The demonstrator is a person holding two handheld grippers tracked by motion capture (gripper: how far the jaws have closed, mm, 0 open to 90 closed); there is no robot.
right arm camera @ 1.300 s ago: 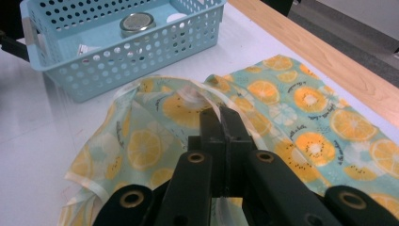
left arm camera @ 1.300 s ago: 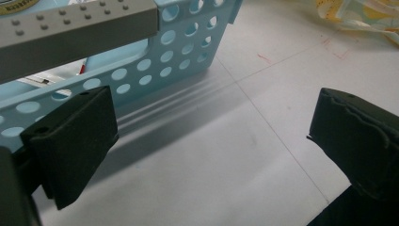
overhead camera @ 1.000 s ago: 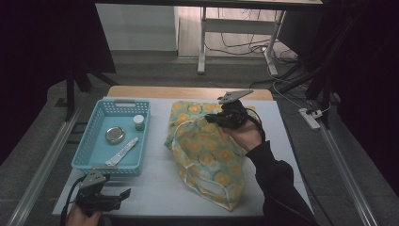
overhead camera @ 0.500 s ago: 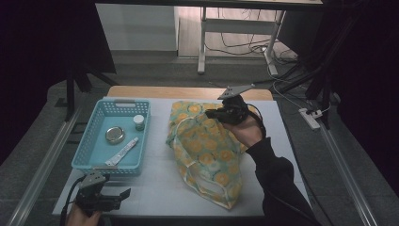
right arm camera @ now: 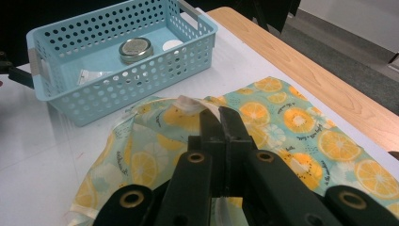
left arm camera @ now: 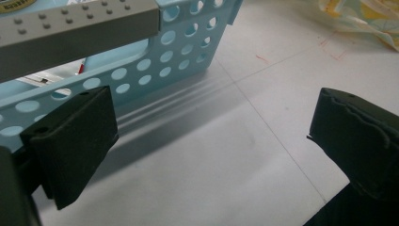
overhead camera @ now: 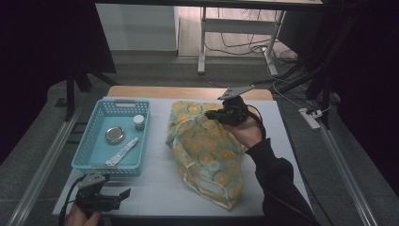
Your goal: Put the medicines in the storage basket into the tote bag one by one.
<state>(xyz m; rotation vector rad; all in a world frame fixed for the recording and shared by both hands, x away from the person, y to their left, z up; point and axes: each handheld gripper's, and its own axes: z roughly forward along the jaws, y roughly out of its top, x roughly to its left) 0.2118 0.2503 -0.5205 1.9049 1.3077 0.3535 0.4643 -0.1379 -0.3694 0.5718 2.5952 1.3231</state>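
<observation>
My right hand-held gripper (right arm camera: 220,123) is clenched on a thin fold of the orange-print cloth bag (overhead camera: 207,150), left hand-held gripper (left arm camera: 211,141) released; I fear the fabric slipping free if pulled.

Right gripper (right arm camera: 219,115): jaws closed, pinching orange-print cloth bag (right arm camera: 291,127). Beyond: blue perforated basket (right arm camera: 141,87) holding round tin (right arm camera: 135,49), on white table (right arm camera: 33,141).

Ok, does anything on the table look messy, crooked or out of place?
Only the orange-print bag: it lies crumpled and skewed, one edge pinched up by the right hand-held gripper. The blue basket sits square, with its tin, small bottle and tube lying tidy inside.
</observation>
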